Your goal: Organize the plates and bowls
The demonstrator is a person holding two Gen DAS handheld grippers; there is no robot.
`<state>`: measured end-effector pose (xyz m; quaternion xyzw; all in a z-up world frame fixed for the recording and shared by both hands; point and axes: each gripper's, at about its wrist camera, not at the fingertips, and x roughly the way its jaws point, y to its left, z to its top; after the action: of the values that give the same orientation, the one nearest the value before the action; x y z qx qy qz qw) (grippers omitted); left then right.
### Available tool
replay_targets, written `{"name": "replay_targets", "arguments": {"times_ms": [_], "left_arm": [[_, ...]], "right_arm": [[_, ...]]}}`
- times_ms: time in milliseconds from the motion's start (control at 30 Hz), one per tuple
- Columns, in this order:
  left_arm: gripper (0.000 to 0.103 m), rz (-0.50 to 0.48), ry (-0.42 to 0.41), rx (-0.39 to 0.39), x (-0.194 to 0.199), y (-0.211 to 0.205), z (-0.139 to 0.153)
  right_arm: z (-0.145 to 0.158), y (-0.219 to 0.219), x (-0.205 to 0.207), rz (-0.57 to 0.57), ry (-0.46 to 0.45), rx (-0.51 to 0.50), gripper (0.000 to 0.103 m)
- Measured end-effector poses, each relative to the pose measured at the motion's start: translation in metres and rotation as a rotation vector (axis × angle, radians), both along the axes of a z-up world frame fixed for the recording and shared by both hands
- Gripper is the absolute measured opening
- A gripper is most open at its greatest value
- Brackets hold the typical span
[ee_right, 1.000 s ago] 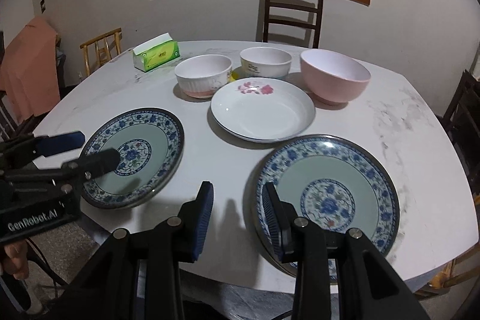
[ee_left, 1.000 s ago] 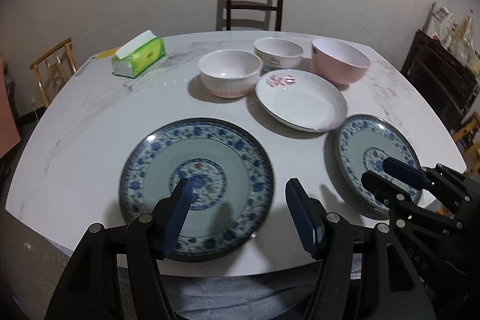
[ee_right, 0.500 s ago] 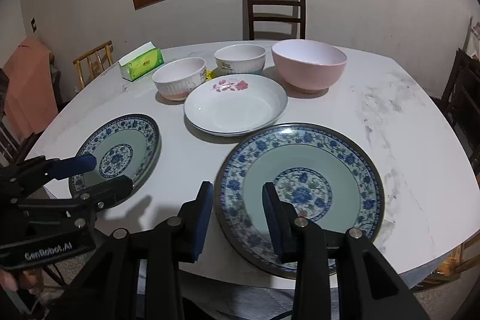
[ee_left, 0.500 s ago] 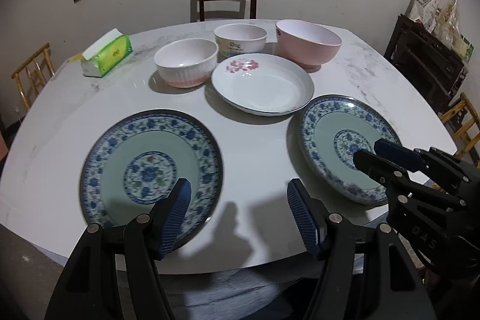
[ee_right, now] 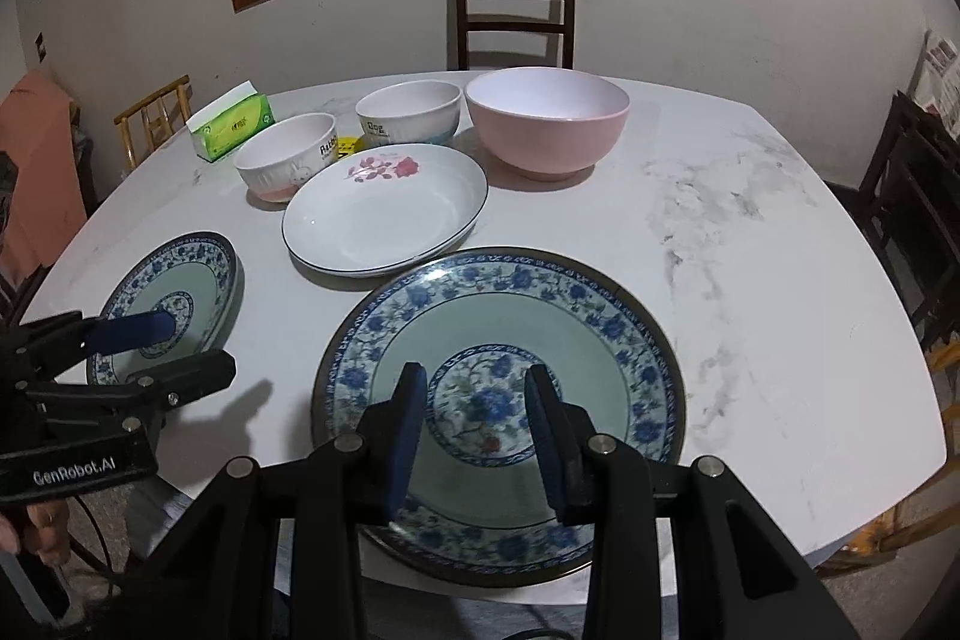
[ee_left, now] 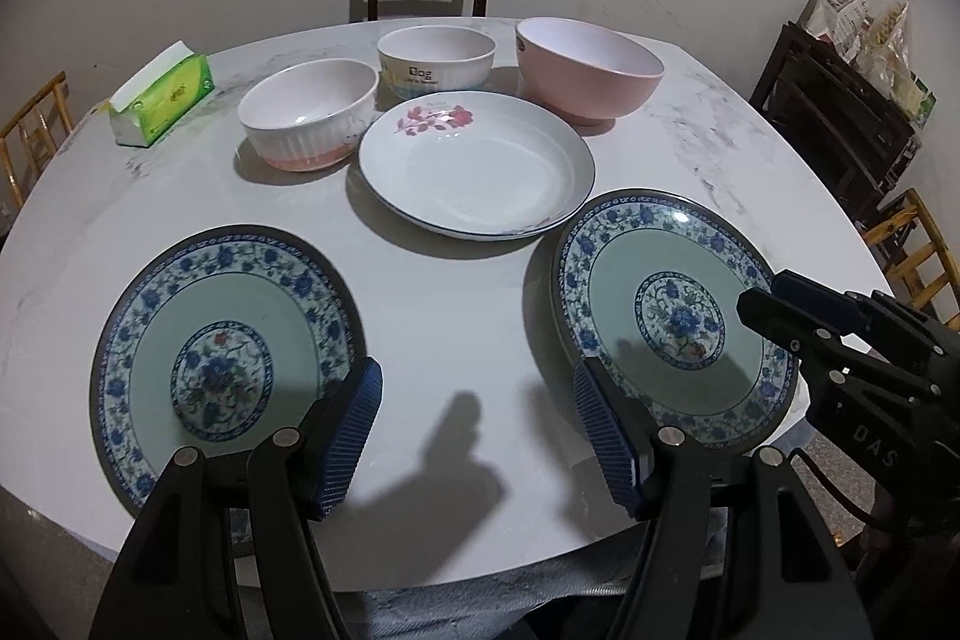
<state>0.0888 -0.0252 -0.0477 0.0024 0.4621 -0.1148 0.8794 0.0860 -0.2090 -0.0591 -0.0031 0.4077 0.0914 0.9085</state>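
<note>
Our left claw (ee_left: 474, 430) hovers spread and empty over bare marble table (ee_left: 450, 316) between two blue-patterned plates (ee_left: 225, 358) (ee_right: 498, 400), while our right claw (ee_right: 474, 421), narrowly parted, grips nothing above the right plate, bowls (ee_left: 309, 121) behind.

Glossy ceramic plates (ee_right: 498, 316), polished marble-look table (ee_left: 456, 316), wooden chair (ee_right: 513, 10)

Three plates (ee_left: 477, 169) (ee_left: 225, 361) (ee_left: 672, 322), three bowls (ee_left: 309, 115) (ee_left: 436, 61) (ee_left: 588, 67) and one tissue pack (ee_left: 162, 100) sit ahead of two tools (ee_left: 474, 436) (ee_right: 477, 427).
</note>
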Motion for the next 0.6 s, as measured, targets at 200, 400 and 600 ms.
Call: {"name": "replay_targets", "arguments": {"times_ms": [200,400,600], "left_arm": [[0.063,-0.009,0.054,-0.049,0.013,-0.001,-0.006],[0.063,-0.019,0.108,-0.154,0.029,-0.002,-0.007],[0.062,-0.030,0.188,-0.240,0.043,-0.006,-0.009]], "right_arm": [[0.000,-0.030,0.013,0.028,0.050,0.052,0.034],[-0.008,-0.077,0.031,0.000,0.132,0.144,0.034],[-0.028,-0.116,0.051,-0.032,0.241,0.283,0.034]]}}
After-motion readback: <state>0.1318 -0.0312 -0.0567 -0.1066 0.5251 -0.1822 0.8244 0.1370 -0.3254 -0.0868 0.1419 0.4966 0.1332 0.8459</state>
